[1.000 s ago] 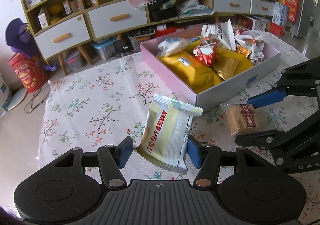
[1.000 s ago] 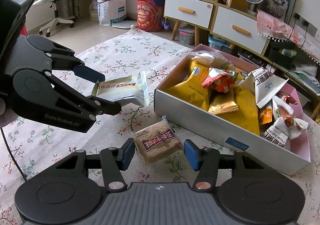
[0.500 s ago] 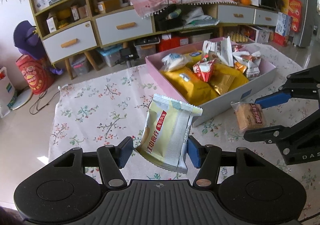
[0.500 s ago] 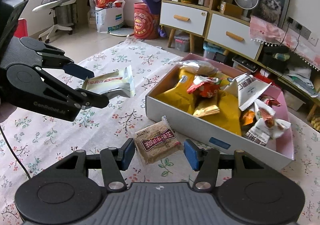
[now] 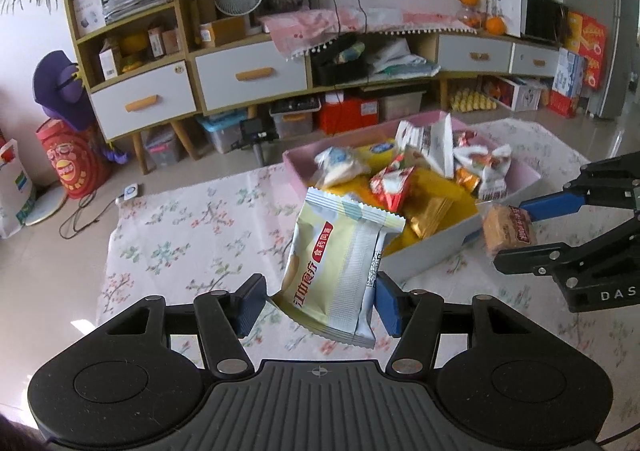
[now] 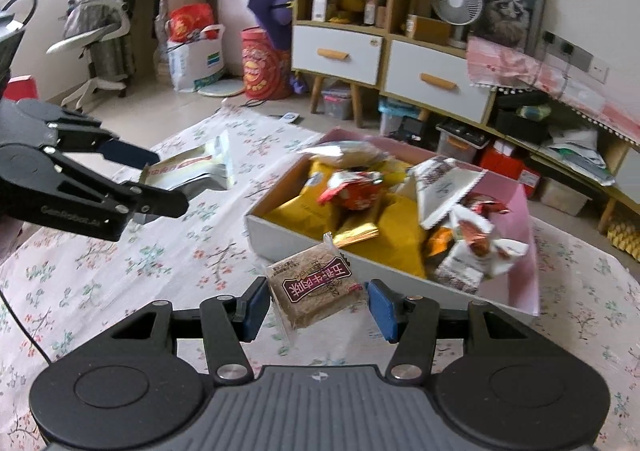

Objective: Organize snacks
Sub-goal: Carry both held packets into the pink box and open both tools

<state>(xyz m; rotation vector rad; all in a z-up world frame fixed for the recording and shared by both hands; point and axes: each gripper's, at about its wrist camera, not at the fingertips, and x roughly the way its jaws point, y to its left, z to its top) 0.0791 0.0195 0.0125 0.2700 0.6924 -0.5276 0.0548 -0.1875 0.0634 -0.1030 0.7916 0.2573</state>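
The pale yellow snack packet is clamped in the left gripper and the brown cake packet in the right gripper, both lifted off the floral counter. Neither is yet in the box, at one o'clock from each. It already holds yellow, red, gold and white packets piled loosely, so most sorting looks done.

Both grippers clamped, raised
Left gripper pads pinch a packet; right gripper pads pinch a cake, both angled down
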